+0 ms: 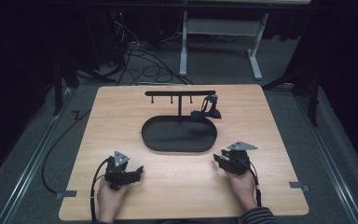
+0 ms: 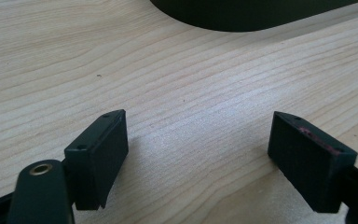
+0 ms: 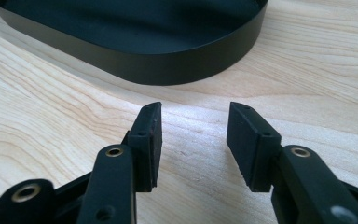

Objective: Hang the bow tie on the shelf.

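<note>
A black oval tray (image 1: 158, 140) lies at the middle of the wooden table, with a T-shaped black stand (image 1: 180, 94) rising from its far side and three small pegs hanging under the bar. A small dark object (image 1: 207, 110) sits by the tray's far right rim. My left gripper (image 1: 137, 171) rests near the table's front left, open, nothing between its jaws (image 2: 198, 154). My right gripper (image 1: 217, 160) rests at the front right, just short of the tray's near right rim (image 3: 168, 70), open and empty (image 3: 193, 140).
The wooden table (image 1: 261, 121) has bare room on both sides of the tray. Two grey tape marks (image 1: 299, 185) sit at its front corners. Behind the table stand a white desk frame (image 1: 256, 51) and loose cables (image 1: 140, 60) on the floor.
</note>
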`<action>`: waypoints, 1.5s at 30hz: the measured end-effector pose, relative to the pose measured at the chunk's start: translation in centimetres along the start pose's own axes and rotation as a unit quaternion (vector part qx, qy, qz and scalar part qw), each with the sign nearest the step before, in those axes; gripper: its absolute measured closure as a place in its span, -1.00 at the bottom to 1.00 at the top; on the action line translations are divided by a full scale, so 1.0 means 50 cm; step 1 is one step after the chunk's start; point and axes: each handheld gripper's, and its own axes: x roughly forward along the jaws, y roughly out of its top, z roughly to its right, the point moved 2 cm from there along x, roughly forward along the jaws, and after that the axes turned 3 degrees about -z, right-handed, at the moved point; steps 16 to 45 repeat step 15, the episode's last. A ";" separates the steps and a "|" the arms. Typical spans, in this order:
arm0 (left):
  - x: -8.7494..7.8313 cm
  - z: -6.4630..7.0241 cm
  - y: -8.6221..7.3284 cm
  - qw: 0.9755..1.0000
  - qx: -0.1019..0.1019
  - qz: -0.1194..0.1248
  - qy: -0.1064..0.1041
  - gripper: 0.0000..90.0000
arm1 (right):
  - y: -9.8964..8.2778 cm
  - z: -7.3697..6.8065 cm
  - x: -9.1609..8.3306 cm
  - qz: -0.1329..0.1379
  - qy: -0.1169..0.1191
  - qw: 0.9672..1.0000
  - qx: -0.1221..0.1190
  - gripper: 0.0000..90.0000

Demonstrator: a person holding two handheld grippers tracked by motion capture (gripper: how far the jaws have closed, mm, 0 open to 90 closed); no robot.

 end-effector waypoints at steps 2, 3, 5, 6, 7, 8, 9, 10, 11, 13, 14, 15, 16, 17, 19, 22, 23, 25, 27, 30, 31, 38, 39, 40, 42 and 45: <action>0.000 0.000 0.000 1.000 0.000 0.000 0.000 -0.55 | -0.001 -0.001 0.002 -0.005 -0.003 1.000 -0.002 0.24; 0.000 0.000 0.000 1.000 0.000 0.000 0.000 -0.55 | -0.001 -0.003 0.004 -0.006 -0.005 1.000 -0.002 0.23; 0.000 0.000 0.000 1.000 0.000 0.000 0.000 -0.55 | -0.004 -0.005 0.009 -0.011 -0.009 1.000 -0.008 0.19; 0.000 0.000 0.000 1.000 0.000 0.000 0.000 -0.55 | -0.004 -0.006 0.010 -0.010 -0.012 1.000 -0.013 0.18; 0.000 0.000 0.000 1.000 0.000 0.000 0.000 -0.55 | -0.004 -0.008 0.011 -0.011 -0.014 1.000 -0.017 0.17; 0.000 0.000 0.000 1.000 0.000 0.000 0.000 -0.55 | -0.004 -0.010 0.012 -0.011 -0.016 1.000 -0.023 0.15; 0.000 0.000 0.000 1.000 0.000 0.000 0.000 -0.55 | -0.004 -0.012 0.012 -0.013 -0.018 0.999 -0.028 0.12; 0.000 0.000 0.000 1.000 0.000 0.000 0.000 -0.55 | -0.004 -0.014 0.013 -0.013 -0.022 0.999 -0.037 0.09; 0.000 0.000 0.000 1.000 0.000 0.000 0.000 -0.55 | -0.004 -0.019 0.013 -0.016 -0.026 0.999 -0.043 0.06; 0.000 0.000 0.000 1.000 0.000 0.000 0.001 -0.55 | -0.005 -0.021 0.014 -0.017 -0.023 0.998 -0.048 0.05; 0.000 0.000 0.000 1.000 0.000 0.000 0.000 -0.55 | -0.004 -0.020 0.014 -0.017 -0.022 0.998 -0.047 0.05; 0.000 0.000 0.000 1.000 0.000 0.000 0.001 -0.55 | -0.004 -0.020 0.014 -0.017 -0.022 0.998 -0.048 0.05; 0.000 0.000 0.000 1.000 0.000 0.000 0.001 -0.55 | -0.004 -0.020 0.014 -0.017 -0.022 0.998 -0.048 0.05; 0.000 0.000 0.000 1.000 0.000 0.000 0.001 -0.55 | -0.004 -0.020 0.014 -0.017 -0.022 0.998 -0.048 0.05; 0.000 0.000 0.000 1.000 0.000 0.000 0.001 -0.55 | -0.004 -0.020 0.014 -0.017 -0.022 0.998 -0.048 0.05; 0.000 0.000 0.000 1.000 0.000 0.000 0.001 -0.55 | -0.004 -0.020 0.014 -0.017 -0.022 0.998 -0.048 0.05; 0.000 0.000 0.000 1.000 0.000 0.000 0.001 -0.55 | -0.004 -0.020 0.014 -0.017 -0.022 0.998 -0.048 0.05; 0.000 0.000 0.000 1.000 0.000 0.000 0.001 -0.55 | -0.004 -0.020 0.014 -0.017 -0.022 0.998 -0.048 0.05; 0.000 0.000 0.000 1.000 0.000 0.000 0.001 -0.55 | -0.004 -0.020 0.014 -0.017 -0.022 0.998 -0.048 0.05; 0.000 0.000 0.000 1.000 0.000 0.000 0.001 -0.55 | -0.004 -0.020 0.014 -0.017 -0.022 0.998 -0.048 0.05; 0.000 0.000 0.000 1.000 0.000 0.000 0.001 -0.55 | -0.004 -0.020 0.014 -0.017 -0.022 0.998 -0.048 0.05; 0.000 0.000 0.000 1.000 0.000 0.000 0.001 -0.55 | -0.004 -0.020 0.014 -0.017 -0.022 0.998 -0.048 0.05; 0.000 0.000 0.000 1.000 0.000 0.000 0.001 -0.55 | -0.004 -0.020 0.014 -0.017 -0.022 0.998 -0.048 0.05; 0.000 0.000 0.000 1.000 0.000 0.000 0.001 -0.55 | -0.004 -0.020 0.014 -0.017 -0.022 0.998 -0.048 0.05; 0.000 0.000 0.000 1.000 0.000 0.000 0.001 -0.55 | -0.004 -0.020 0.014 -0.017 -0.022 0.998 -0.048 0.05; 0.000 0.000 0.000 1.000 0.000 0.000 0.001 -0.55 | -0.004 -0.020 0.014 -0.017 -0.022 0.998 -0.048 0.05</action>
